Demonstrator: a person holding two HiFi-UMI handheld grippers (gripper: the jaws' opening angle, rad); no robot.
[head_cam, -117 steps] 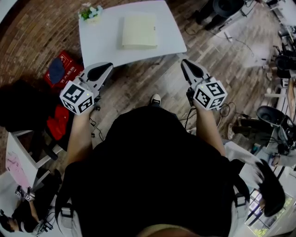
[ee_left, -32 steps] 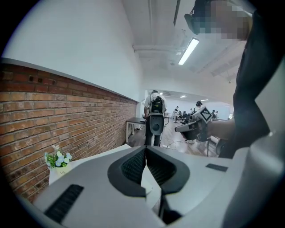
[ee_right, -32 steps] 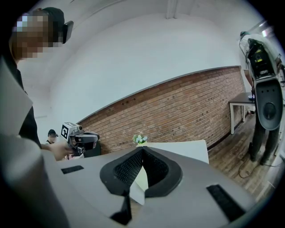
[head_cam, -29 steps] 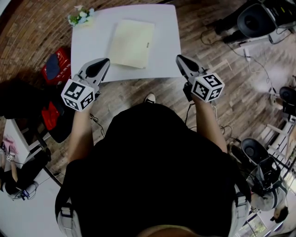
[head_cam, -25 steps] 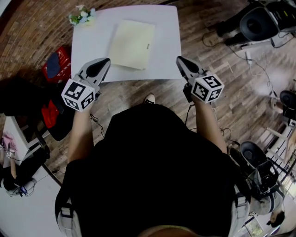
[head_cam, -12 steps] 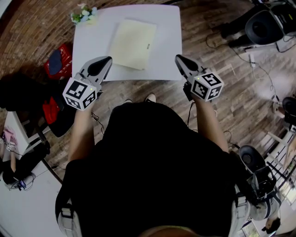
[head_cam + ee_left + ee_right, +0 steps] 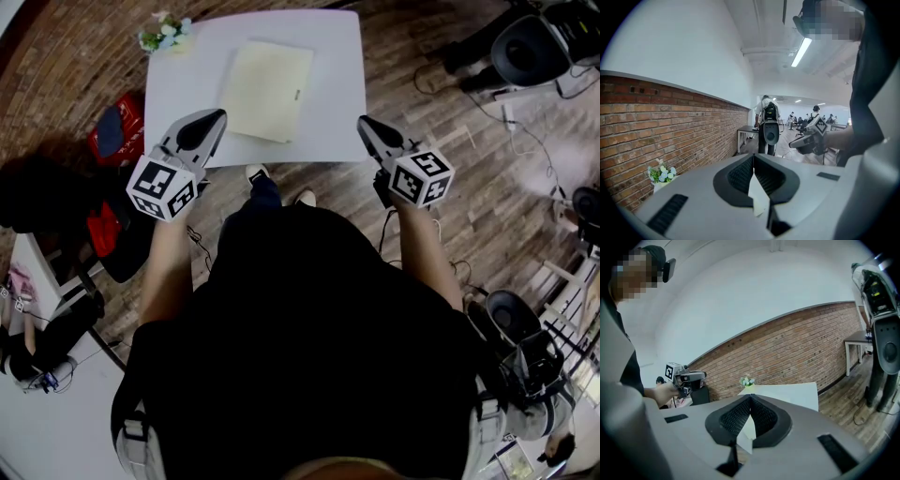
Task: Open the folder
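Two grippers hovering at the table's near edge, folder lying closed.
Both the left gripper [image 7: 217, 115] and the right gripper [image 7: 362, 122] are clenching on nothing, jaws pressed together. The cream folder [image 7: 267, 90] is lying flat in the middle of the white table [image 7: 338, 111], apart from both, with flowers [image 7: 160, 33] sitting at the far left corner.

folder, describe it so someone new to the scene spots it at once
Find the white table on the wooden floor. Near its middle lies the folder, closed. It is flat, pale yellow and rectangular, unlike the small flowers at a corner.
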